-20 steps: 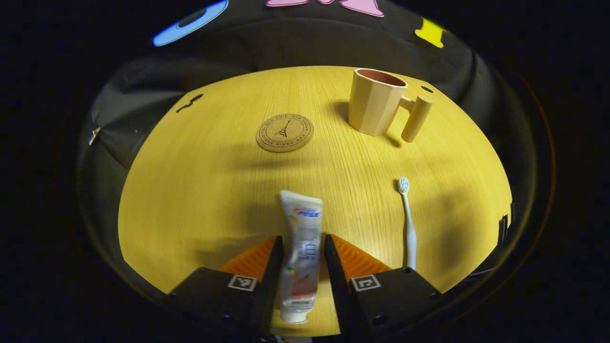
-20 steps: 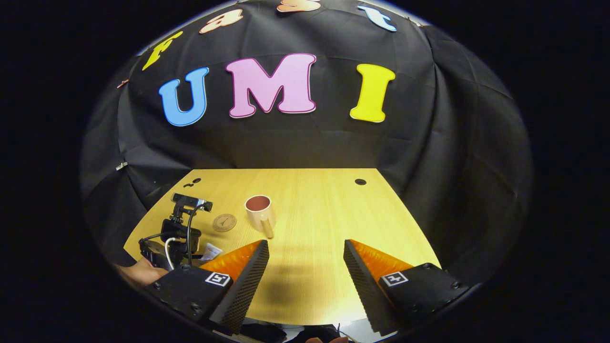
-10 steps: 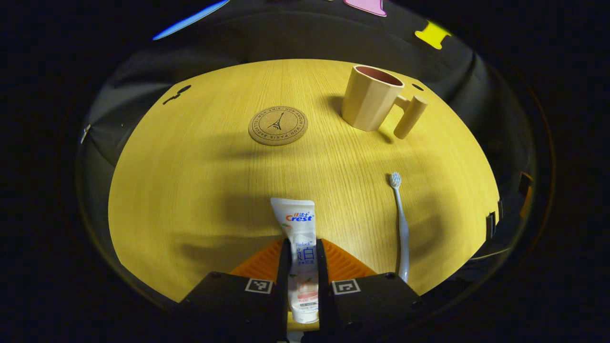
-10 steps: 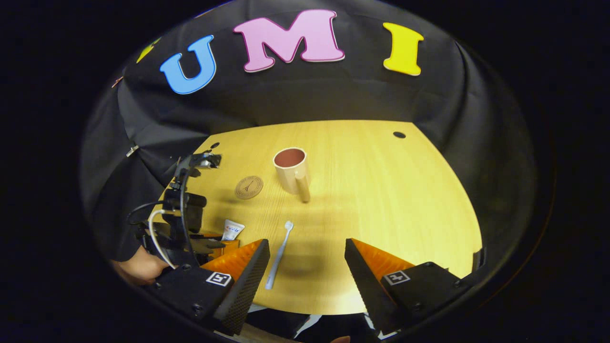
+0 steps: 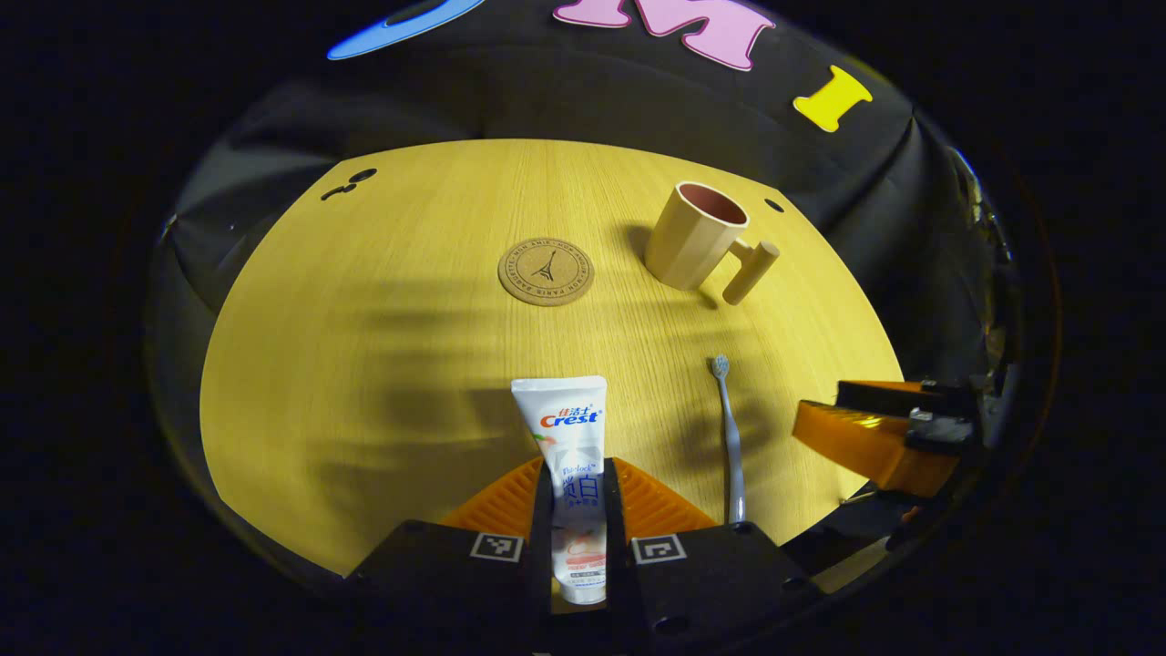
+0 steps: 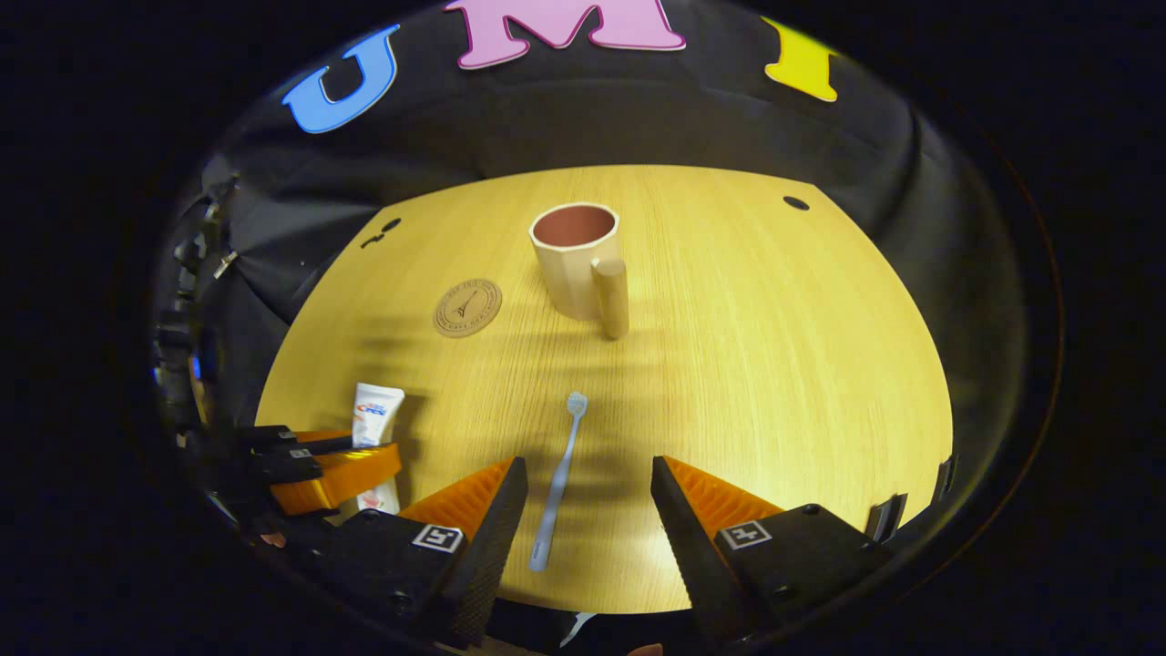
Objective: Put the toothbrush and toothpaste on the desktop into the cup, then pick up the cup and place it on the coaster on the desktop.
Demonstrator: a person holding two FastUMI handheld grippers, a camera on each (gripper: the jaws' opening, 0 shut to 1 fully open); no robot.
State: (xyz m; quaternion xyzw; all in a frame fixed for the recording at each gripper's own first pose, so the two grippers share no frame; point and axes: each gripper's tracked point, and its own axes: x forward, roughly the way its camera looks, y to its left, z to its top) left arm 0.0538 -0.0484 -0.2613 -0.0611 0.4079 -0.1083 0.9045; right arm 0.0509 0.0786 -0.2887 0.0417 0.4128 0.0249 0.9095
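The white squeeze tube of toothpaste (image 5: pixel 572 456) reads "Crest" in blue and red. The round cork coaster (image 5: pixel 546 271) bears ring lettering too small to read.

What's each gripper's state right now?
Left gripper: shut on the toothpaste.
Right gripper: open, straddling the toothbrush on the desktop.

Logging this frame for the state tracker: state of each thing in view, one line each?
toothpaste: clamped between left gripper fingers, crimped end pointing away.
toothbrush: flat on the desktop, ungripped, between the open right fingers.
cup: upright, empty, on the desktop beside the coaster.
coaster: flat, bare.
left gripper: shut on toothpaste.
right gripper: open.
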